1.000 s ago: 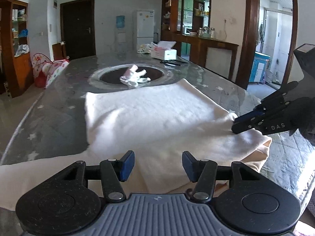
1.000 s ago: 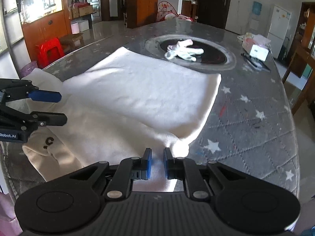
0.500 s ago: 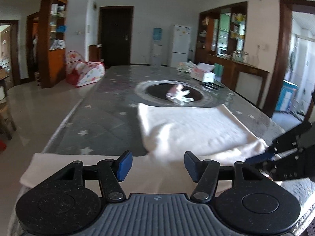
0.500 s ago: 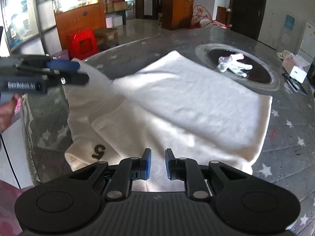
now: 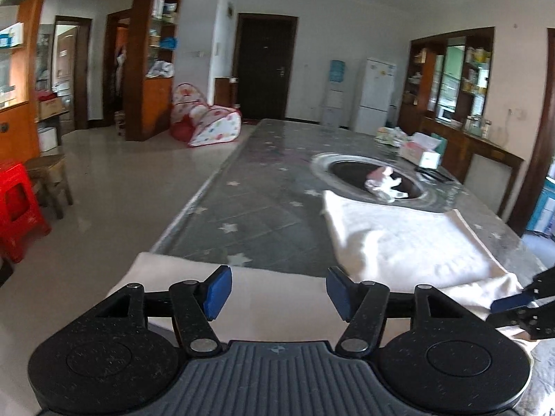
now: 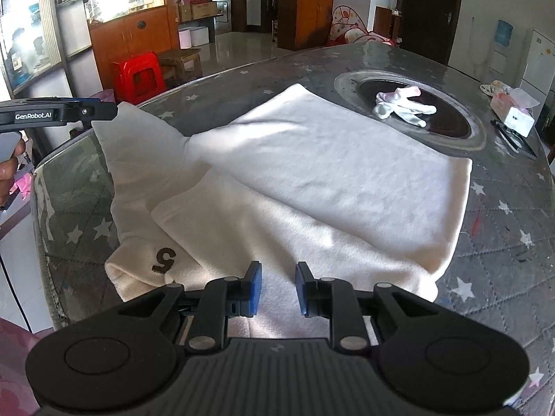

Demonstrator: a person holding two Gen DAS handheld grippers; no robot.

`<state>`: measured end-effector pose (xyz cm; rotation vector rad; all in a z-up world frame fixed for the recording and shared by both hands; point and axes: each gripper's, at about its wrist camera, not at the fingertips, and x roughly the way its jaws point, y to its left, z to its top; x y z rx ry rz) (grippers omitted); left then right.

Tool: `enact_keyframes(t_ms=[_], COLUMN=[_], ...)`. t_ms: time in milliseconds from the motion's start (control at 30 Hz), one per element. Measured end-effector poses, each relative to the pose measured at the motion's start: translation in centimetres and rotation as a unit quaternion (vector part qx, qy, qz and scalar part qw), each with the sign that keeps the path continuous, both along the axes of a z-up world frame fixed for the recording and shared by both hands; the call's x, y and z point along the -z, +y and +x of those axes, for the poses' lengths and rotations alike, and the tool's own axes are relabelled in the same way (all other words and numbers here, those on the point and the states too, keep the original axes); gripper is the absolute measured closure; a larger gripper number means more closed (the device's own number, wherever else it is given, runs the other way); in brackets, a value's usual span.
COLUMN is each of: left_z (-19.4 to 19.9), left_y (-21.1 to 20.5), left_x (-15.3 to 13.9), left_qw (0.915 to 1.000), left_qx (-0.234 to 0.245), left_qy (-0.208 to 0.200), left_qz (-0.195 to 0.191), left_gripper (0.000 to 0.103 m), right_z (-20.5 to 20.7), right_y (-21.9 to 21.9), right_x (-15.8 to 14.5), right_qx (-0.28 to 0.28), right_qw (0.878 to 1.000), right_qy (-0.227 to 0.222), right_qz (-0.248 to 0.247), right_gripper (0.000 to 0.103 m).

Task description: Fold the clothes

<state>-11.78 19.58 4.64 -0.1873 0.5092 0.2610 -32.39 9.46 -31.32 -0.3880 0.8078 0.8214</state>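
While a cream sweatshirt [image 6: 312, 180] lies part-folded across the star-patterned surface [image 6: 503, 235], the left gripper [image 5: 275, 291] hovers wide open over its outstretched sleeve [image 6: 138, 145] and the right gripper [image 6: 277, 286] sits slightly parted, empty, above the hem. Soft, light fabric likely pinches best at edges; bare surface lies beyond.

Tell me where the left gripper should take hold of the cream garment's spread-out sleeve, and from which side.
Probably the sleeve's outer end by the table's edge. The left gripper already hangs open over that flat single layer, so come down from above and nip the cuff edge. Avoid the folded body of the garment, where layers stack. The right gripper is open too.
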Motion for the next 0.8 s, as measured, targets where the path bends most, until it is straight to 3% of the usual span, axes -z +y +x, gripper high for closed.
enact_keyframes(t_ms=[500, 800], left_z=[-3.3, -1.9], left_y=[4.3, 7.8], left_x=[1.6, 2.9], left_qw=[0.9969, 0.9886], left_qx=[-0.075, -0.144], left_qy=[0.007, 0.029], left_qz=[-0.022, -0.033], left_gripper=[0.038, 0.035], right_z=[-0.1, -0.4], right_y=[-0.1, 0.0], right_x=[0.1, 0.0], right_qx=[0.005, 0.009], right_qw=[1.0, 1.0], right_qy=[-0.002, -0.008], right_qz=[0.003, 0.008], right_gripper=[0.078, 0.074])
